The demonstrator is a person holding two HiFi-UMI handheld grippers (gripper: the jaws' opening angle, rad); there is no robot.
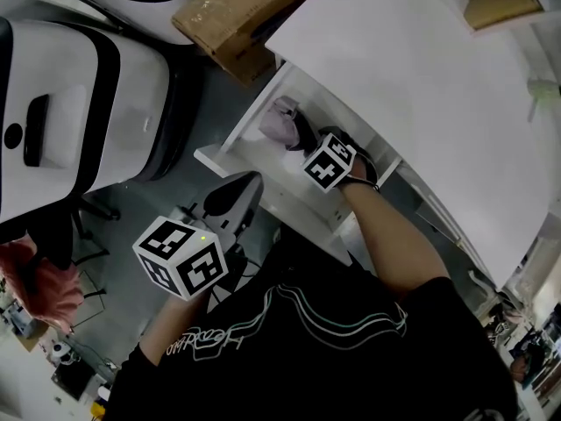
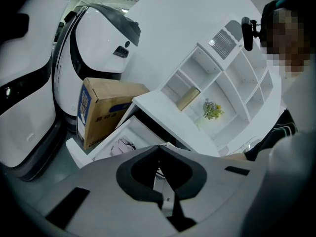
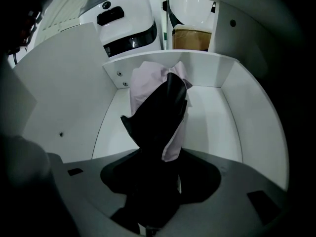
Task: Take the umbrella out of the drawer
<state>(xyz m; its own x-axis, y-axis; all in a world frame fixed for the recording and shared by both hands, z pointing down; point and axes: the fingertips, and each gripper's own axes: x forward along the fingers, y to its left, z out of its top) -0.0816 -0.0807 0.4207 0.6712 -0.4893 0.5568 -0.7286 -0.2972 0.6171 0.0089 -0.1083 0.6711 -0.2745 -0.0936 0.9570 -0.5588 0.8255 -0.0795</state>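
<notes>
The white drawer (image 1: pixel 252 117) stands pulled out under the desk top. A folded lilac umbrella (image 1: pixel 280 119) with black lining lies in it, running toward the far wall (image 3: pixel 153 80). My right gripper (image 1: pixel 308 137) reaches steeply down into the drawer, its marker cube above it. In the right gripper view the umbrella's near end lies between the wide jaws of my right gripper (image 3: pixel 160 154), and I see dark room on both sides of it. My left gripper (image 1: pixel 235 191) hangs outside the drawer front, jaws together and empty, and looks toward the drawer (image 2: pixel 106 143) and the umbrella (image 2: pixel 122 146).
A cardboard box (image 1: pixel 235 14) stands just beyond the drawer's far end. Large white machine housings (image 1: pixel 83 103) crowd the left side. The white desk top (image 1: pixel 421 86) overhangs the drawer on the right. White shelves with a small flower (image 2: pixel 212 110) rise behind it.
</notes>
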